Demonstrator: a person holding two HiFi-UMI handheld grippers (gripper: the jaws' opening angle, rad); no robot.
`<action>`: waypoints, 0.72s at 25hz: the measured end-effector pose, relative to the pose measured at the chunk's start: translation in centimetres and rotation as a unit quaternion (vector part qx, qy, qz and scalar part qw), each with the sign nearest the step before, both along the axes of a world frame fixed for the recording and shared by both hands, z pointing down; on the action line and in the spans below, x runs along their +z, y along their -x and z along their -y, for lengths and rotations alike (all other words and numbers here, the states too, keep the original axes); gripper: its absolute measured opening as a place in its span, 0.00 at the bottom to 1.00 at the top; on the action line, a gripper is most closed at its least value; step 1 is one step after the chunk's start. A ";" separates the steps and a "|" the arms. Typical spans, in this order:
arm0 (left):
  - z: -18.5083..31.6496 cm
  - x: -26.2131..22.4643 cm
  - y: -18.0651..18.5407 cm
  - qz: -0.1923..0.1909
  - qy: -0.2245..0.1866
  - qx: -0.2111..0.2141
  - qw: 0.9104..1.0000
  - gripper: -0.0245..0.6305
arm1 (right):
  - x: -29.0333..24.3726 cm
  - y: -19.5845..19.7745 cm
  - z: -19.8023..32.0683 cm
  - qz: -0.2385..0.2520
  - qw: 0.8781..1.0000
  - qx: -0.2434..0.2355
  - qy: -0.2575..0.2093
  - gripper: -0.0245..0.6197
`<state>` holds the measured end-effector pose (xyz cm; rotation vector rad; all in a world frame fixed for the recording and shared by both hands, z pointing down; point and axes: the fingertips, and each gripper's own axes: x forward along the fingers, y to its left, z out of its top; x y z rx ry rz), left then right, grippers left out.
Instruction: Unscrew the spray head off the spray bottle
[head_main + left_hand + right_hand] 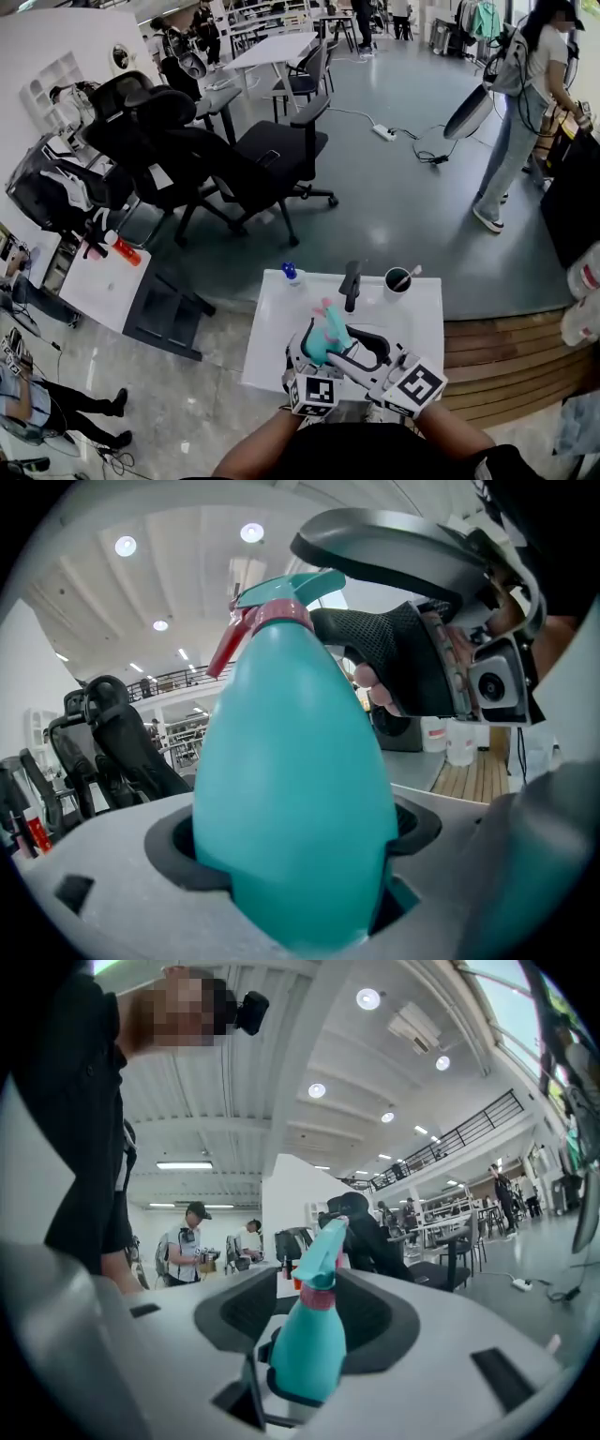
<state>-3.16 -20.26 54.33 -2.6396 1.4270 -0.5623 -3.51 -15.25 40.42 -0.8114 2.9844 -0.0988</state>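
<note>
Now left hand-held gripper (298, 850) tilted upward, clamping spray bottle (291, 752) body; right hand-held gripper (309, 1321) wide, straddling spray head (323, 1246).

White counter (272, 349), lower centre of frame.
Over its near edge, teal plastic spray bottle (326, 339); along the far edge, small blue-capped bottle (291, 273) left, black upright object (351, 284) middle, black cup (397, 282) right.

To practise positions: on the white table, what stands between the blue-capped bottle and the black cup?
A dark upright object stands between the blue-capped bottle and black cup, seen in the head view.
</note>
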 end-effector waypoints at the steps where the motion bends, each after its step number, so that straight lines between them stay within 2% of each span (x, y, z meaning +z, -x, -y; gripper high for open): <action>1: -0.1 0.0 -0.1 0.003 -0.002 0.001 1.000 0.76 | 0.0 0.1 0.2 -0.007 1.000 0.003 -0.004 0.35; 4: -0.3 -0.3 -0.3 0.010 -0.010 0.008 1.000 0.76 | -0.3 0.7 0.5 -0.014 1.000 0.009 -0.004 0.34; 6: -0.4 -0.5 -0.5 0.003 -0.012 0.015 1.000 0.76 | -0.7 0.7 0.6 -0.012 1.000 0.016 -0.015 0.25; 8: -0.8 -0.2 -0.7 -0.010 -0.006 0.029 1.000 0.76 | -1.1 0.7 0.3 -0.007 1.000 0.010 -0.018 0.25; 12: -2.3 -0.4 -1.6 -0.027 -0.008 0.104 0.994 0.76 | -1.8 0.9 -1.2 -0.012 0.998 -0.043 -0.039 0.24; 14: -3.5 -1.3 -2.5 -0.039 -0.013 0.160 0.986 0.76 | -1.9 0.8 -2.2 -0.013 0.996 -0.080 -0.048 0.24; 16: -5.1 -2.3 -3.6 -0.042 -0.013 0.225 0.973 0.76 | -1.9 0.5 -3.4 -0.015 0.991 -0.122 -0.052 0.24; 18: -7.0 -1.9 -4.3 -0.043 0.009 0.283 0.958 0.76 | -1.8 0.0 -4.7 -0.022 0.983 -0.172 -0.053 0.24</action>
